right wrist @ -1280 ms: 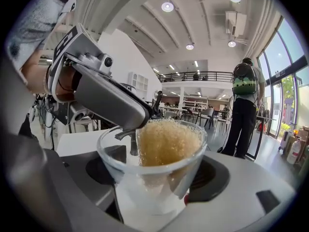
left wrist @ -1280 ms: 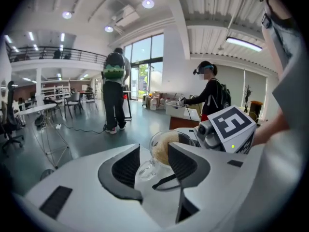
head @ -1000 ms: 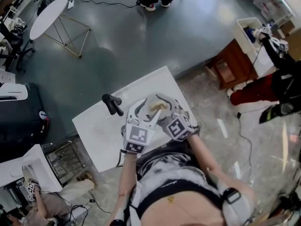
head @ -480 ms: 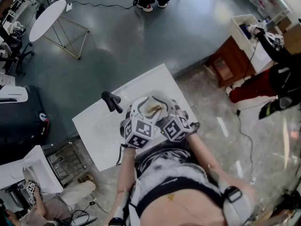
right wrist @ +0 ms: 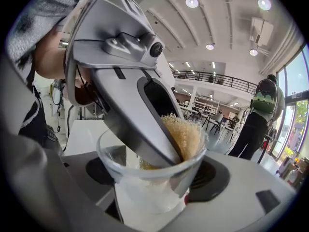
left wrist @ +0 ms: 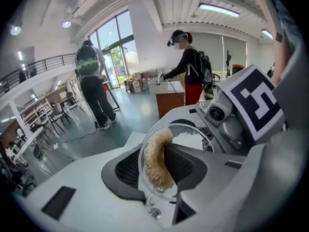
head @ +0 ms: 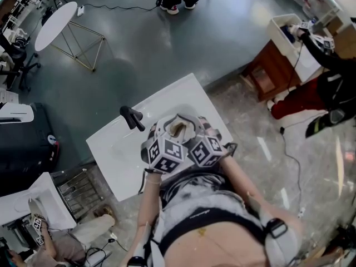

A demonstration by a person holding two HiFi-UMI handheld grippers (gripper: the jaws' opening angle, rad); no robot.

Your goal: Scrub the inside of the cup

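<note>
As left fingers close, sponge pinched inside cup.

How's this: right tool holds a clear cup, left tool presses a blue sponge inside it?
No: the sponge is tan, not blue, as the right gripper view shows. The right tool does hold the clear cup; the left tool, jaws just closed further with the sponge between them, presses it inside.

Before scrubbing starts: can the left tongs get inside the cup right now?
Likely yes: the right tongs hold the cup with its mouth free, and the left tongs, which have just been closing on the scrubber, already reach inside.
</note>
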